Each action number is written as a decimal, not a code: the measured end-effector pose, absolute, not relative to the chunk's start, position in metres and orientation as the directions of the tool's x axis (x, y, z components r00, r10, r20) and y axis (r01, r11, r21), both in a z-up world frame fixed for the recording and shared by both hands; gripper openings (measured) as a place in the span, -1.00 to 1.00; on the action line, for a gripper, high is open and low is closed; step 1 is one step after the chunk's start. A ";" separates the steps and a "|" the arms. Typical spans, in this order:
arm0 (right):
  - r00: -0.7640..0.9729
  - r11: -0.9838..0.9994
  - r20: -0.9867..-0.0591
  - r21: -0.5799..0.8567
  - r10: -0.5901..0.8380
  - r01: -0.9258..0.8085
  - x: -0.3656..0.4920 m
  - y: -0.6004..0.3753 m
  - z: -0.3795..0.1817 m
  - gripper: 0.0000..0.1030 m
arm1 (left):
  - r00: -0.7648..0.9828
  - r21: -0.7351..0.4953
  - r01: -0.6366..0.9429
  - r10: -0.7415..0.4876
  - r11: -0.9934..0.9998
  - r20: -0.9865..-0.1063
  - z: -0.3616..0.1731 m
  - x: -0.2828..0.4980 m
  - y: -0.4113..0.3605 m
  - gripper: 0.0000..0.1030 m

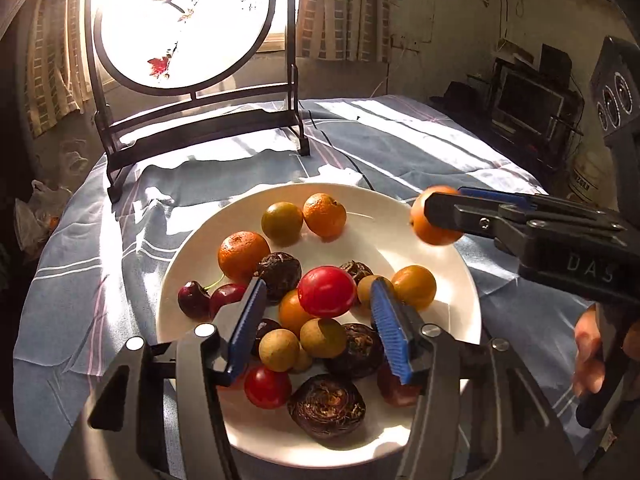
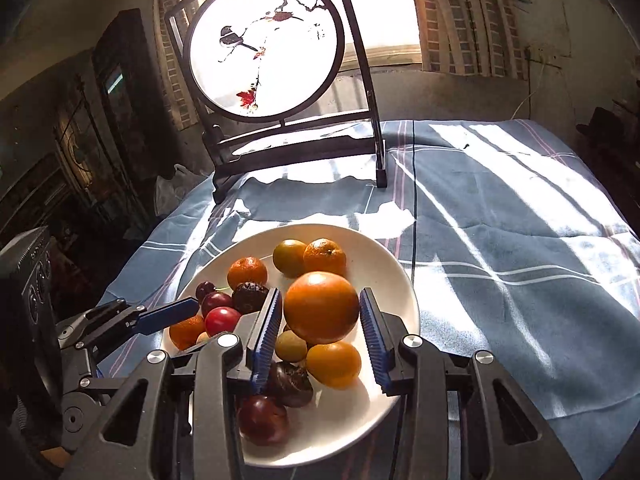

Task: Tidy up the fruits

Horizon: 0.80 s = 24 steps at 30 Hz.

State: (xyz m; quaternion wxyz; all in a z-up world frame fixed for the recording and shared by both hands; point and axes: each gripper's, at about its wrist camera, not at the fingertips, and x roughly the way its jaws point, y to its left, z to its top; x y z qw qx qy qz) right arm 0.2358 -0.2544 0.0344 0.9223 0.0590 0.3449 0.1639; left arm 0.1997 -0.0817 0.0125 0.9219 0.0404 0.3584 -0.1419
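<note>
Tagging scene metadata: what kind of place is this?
Likely a lived-in home room: table under a blue checked cloth, curtained window, decorative round bird screen, white plate of mixed fruit.

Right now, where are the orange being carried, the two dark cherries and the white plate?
Carried orange (image 2: pixel 321 307), right wrist view, centre of its skin.
Dark cherries (image 1: pixel 195 300), left wrist view, left cherry's body.
White plate (image 1: pixel 400 216), left wrist view, bare far rim.

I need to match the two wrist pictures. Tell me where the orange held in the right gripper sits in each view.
Left wrist view: the held orange is at right, above the plate's rim, in the right gripper.
Right wrist view: it is at centre, large, between the blue pads.
Shared landmark: the round bird screen behind the plate.
</note>
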 end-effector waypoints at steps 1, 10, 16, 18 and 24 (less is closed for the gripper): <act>0.712 0.938 -0.611 0.226 0.347 -0.263 0.235 -0.254 0.037 -0.08 | 0.706 -0.038 0.272 -0.226 0.962 -0.671 0.014 0.200 -0.077 0.24; 0.721 0.930 -0.589 0.182 0.363 -0.320 0.133 -0.269 0.040 0.58 | 0.731 -0.007 0.266 -0.206 0.964 -0.651 0.022 0.112 -0.052 0.90; 0.768 0.958 -0.574 0.136 0.285 -0.254 0.044 -0.299 0.035 0.92 | 0.737 -0.065 0.252 -0.235 0.966 -0.634 0.029 0.026 -0.042 0.90; 0.780 0.962 -0.564 0.145 0.271 -0.230 0.021 -0.311 0.036 0.92 | 0.729 -0.083 0.232 -0.229 0.969 -0.645 0.031 0.006 -0.039 0.90; 0.813 0.982 -0.550 0.091 0.191 -0.168 -0.036 -0.329 0.041 0.92 | 0.765 -0.060 0.151 -0.155 0.987 -0.626 0.036 -0.047 -0.030 0.90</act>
